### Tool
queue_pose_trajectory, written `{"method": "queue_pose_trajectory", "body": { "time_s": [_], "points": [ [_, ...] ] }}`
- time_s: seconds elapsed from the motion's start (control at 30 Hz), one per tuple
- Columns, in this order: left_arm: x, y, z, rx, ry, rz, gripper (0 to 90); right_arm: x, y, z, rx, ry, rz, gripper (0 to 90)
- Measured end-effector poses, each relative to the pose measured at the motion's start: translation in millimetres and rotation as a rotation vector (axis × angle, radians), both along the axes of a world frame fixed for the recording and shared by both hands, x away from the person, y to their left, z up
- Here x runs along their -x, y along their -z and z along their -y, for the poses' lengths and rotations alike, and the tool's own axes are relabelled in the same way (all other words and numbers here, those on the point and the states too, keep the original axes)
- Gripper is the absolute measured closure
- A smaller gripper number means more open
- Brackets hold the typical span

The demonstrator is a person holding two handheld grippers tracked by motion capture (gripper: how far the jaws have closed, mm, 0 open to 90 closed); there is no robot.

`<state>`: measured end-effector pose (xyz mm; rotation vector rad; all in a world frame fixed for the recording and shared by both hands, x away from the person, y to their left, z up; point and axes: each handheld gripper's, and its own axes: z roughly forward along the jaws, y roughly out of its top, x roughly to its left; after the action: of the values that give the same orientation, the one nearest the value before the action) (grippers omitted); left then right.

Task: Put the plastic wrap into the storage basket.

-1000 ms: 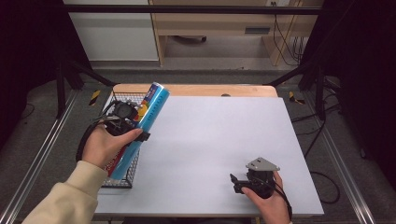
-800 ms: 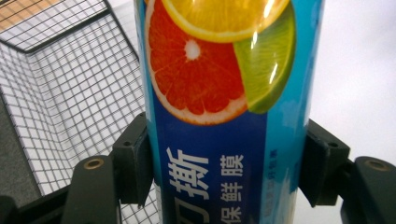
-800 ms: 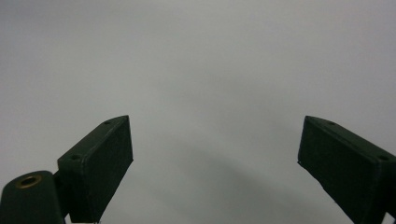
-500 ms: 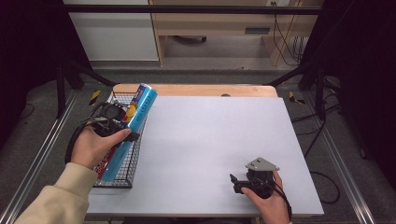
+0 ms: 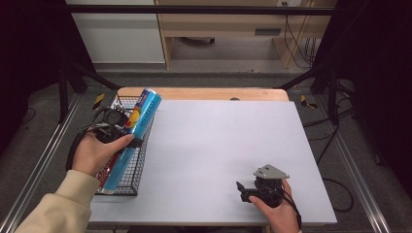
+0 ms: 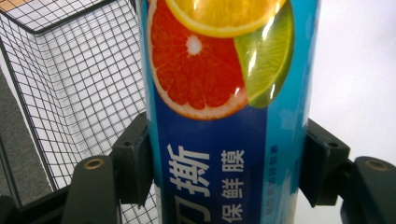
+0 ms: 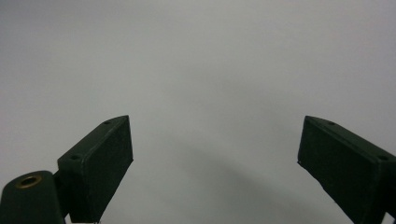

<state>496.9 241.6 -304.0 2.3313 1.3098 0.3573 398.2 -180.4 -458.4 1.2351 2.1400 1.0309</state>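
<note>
A long blue box of cling film (image 5: 134, 132) with citrus pictures (image 6: 219, 65) lies slanted over the black wire basket (image 5: 137, 171) at the table's left edge. My left gripper (image 5: 121, 130) is shut on the box near its middle, its two jaws pressed against both sides in the left gripper view (image 6: 226, 170). The box's lower end dips into the basket. My right gripper (image 5: 245, 191) rests low near the table's front right edge, jaws wide apart with nothing between them (image 7: 215, 158).
The white tabletop (image 5: 228, 145) stretches between the two hands. A wooden strip (image 5: 204, 93) runs along the far table edge. Metal rails (image 5: 43, 160) flank the table on the floor, and a shelf unit (image 5: 233, 29) stands beyond.
My left gripper has carried the box leftward and down, so it now lies over the basket. The right gripper has stayed put.
</note>
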Motion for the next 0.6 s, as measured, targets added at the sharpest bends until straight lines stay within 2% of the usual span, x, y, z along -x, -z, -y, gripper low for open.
{"method": "queue_pose_trajectory", "body": {
  "time_s": [0.3,0.6],
  "points": [
    [11.1,-5.3,-7.3,-0.005,-0.037,-0.005,31.8,-1.1,-1.7,0.2,-0.038,-0.018,0.003,10.6],
    [18.4,-4.2,-19.7,-0.024,-0.093,-0.01,31.8,1.7,-4.8,-0.4,-0.036,-0.023,0.008,10.5]
  ]
}}
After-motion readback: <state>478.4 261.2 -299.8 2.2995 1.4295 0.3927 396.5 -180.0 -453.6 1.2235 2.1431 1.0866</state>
